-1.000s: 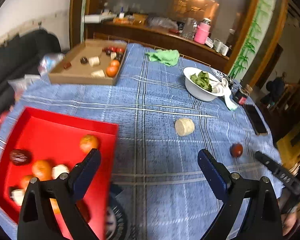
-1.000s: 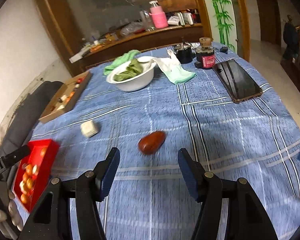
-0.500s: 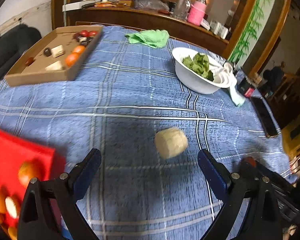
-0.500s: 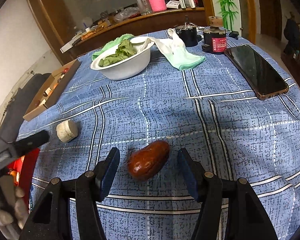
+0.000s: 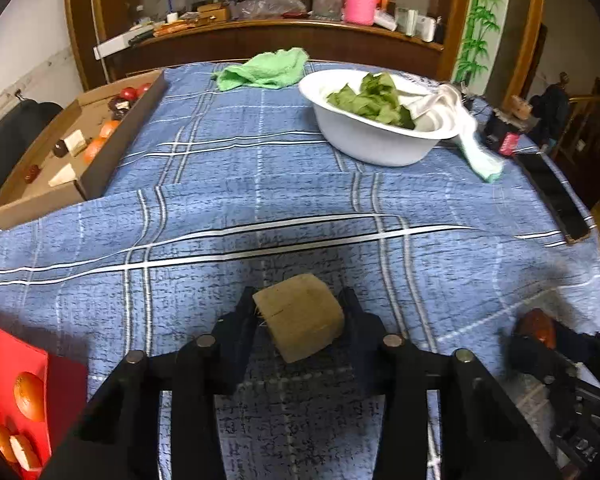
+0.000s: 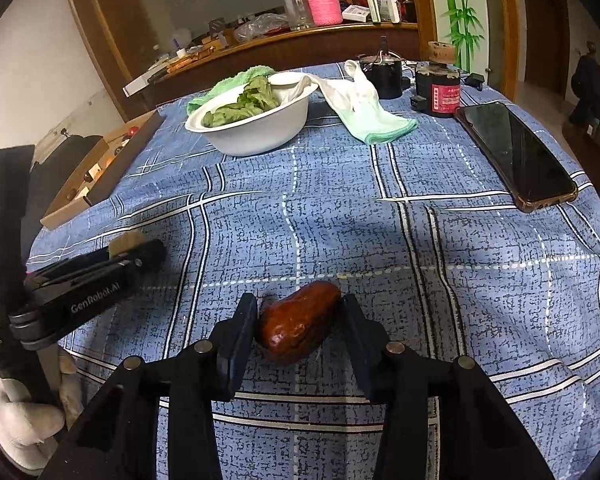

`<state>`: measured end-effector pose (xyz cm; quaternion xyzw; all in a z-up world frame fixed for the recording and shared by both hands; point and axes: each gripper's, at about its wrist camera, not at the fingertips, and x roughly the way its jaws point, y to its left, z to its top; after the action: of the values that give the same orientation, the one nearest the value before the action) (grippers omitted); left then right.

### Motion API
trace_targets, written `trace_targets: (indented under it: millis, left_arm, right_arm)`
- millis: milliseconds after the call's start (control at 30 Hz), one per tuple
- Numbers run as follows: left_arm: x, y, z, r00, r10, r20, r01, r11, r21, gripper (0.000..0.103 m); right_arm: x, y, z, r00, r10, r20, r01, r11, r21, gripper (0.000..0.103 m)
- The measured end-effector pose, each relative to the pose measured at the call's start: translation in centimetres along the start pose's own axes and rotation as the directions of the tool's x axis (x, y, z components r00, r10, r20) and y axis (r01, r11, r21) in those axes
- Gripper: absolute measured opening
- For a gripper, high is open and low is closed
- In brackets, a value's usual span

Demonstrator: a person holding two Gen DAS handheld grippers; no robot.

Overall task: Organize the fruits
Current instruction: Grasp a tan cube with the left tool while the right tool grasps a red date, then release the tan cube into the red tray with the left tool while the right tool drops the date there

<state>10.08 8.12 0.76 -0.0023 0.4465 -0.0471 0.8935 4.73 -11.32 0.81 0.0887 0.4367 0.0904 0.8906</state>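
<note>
My left tongs (image 5: 300, 312) just closing, clamped on beige fruit chunk (image 5: 300, 322) on bench; right tongs (image 6: 300, 320) just closing on glossy brown date (image 6: 296, 322). Red tray (image 5: 8, 364), only in left view, holds oranges (image 5: 30, 396); brown cardboard box (image 5: 96, 168) holds mixed fruits; white bowl (image 5: 372, 144) holds greens.

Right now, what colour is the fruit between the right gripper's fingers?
Glossy reddish-brown; the fruit shows best in the right wrist view.

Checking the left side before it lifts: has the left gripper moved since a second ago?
Yes. The left gripper moved away from the red tray, toward the white bowl's side; its jaws have just been closing around the beige chunk.
</note>
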Motion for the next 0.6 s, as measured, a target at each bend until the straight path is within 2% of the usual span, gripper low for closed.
trace_targets:
  millis: [200, 467, 600]
  left_arm:
    - [-2.3, 1.0, -1.2, 0.999, -0.038, 0.014, 0.038, 0.998, -0.042, 0.039]
    - [-8.5, 4.2, -5.0, 0.992, -0.103, 0.074, 0.114, 0.981, -0.158, 0.039]
    - [-11.6, 6.4, -7.1, 0.990, -0.086, 0.111, 0.108, 0.971, -0.214, 0.039]
  right_arm:
    - [-0.5, -0.1, -0.2, 0.999, 0.030, 0.009, -0.030, 1.000, 0.003, 0.036]
    - [-1.2, -0.4, -0.4, 0.993, 0.112, 0.022, -0.113, 0.993, 0.038, 0.033]
    - [-1.6, -0.5, -0.5, 0.985, 0.169, 0.029, -0.170, 0.983, 0.068, 0.033]
